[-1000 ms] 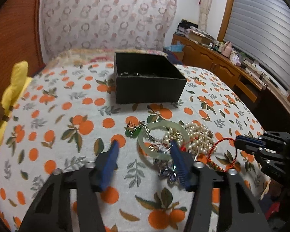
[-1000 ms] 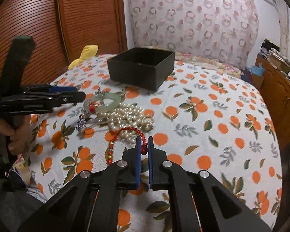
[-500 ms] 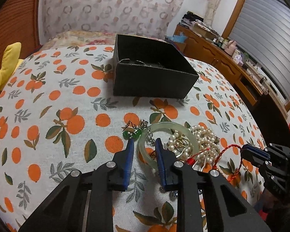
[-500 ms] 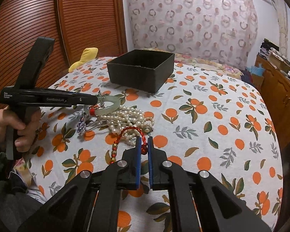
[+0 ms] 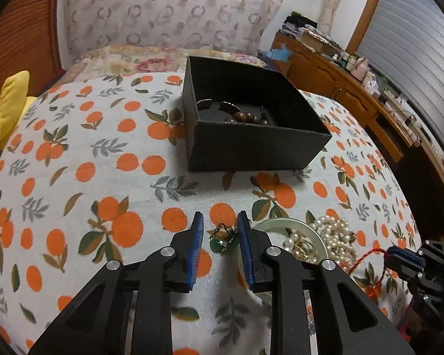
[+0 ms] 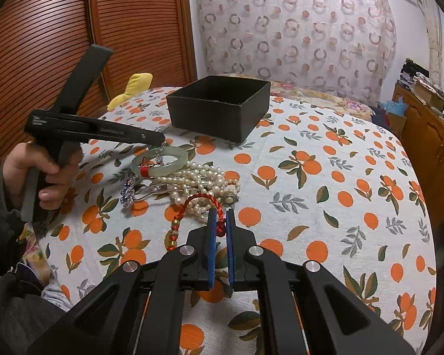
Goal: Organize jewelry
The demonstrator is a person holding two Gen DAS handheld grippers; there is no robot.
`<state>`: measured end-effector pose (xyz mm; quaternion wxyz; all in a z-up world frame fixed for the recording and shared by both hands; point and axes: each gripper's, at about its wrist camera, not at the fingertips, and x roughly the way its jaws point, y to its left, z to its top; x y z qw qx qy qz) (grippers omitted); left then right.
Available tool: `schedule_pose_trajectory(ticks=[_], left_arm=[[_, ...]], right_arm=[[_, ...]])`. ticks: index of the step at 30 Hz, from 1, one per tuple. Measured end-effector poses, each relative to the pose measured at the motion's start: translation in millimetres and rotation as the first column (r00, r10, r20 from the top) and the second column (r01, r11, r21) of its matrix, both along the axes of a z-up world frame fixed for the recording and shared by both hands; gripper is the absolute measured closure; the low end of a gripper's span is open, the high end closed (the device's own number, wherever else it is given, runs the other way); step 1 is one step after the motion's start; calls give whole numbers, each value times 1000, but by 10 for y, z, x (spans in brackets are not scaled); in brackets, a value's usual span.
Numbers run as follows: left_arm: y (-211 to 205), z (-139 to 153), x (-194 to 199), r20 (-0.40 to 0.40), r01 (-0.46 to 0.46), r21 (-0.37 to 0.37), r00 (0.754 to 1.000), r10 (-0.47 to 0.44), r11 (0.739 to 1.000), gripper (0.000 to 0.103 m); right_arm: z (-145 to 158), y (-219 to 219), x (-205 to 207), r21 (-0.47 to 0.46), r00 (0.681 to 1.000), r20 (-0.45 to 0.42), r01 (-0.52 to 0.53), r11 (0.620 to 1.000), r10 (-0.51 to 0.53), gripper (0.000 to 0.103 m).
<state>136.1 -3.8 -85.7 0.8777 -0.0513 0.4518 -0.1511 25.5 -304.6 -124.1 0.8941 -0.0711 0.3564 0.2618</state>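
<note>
A black open box (image 5: pixel 251 145) (image 6: pixel 219 112) stands on the orange-print cloth with dark beads inside. A jewelry pile lies nearer: a pale jade bangle (image 5: pixel 293 227) (image 6: pixel 162 162), a pearl necklace (image 5: pixel 337 236) (image 6: pixel 204 180), and a red cord bracelet (image 6: pixel 201 204). My left gripper (image 5: pixel 220 236) is shut on a green-stone chain piece (image 5: pixel 222 241), lifted a little off the cloth. In the right wrist view the chain (image 6: pixel 160 152) hangs from that gripper's tip (image 6: pixel 159 140). My right gripper (image 6: pixel 221 224) is shut on the red cord bracelet's knot.
A yellow plush (image 5: pixel 6 118) lies at the bed's left edge. Wooden slatted doors (image 6: pixel 74 29) stand behind on the left. A wooden dresser (image 5: pixel 355 100) with clutter runs along the right side. A silver-purple ornament (image 6: pixel 128 192) lies by the pile.
My left gripper closed from wide open onto the green-stone chain piece and lifted it, tilting toward the box. My right gripper stayed shut on the red cord.
</note>
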Motion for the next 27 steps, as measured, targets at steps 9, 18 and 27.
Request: schedule_pose_trajectory(ticks=[9, 18, 27], left_arm=[[-13, 24, 10, 8, 33, 2, 999, -33, 999, 103], [112, 215, -6, 59, 6, 1, 998, -6, 1000, 103], [69, 66, -68, 27, 39, 83, 999, -41, 996, 85]], right_arm=[[-18, 8, 11, 3, 1000, -5, 0, 1000, 0, 96], [-30, 15, 28, 1, 1000, -3, -5, 1000, 5, 96], [-32, 29, 43, 1, 1000, -11, -9, 1000, 9, 96]])
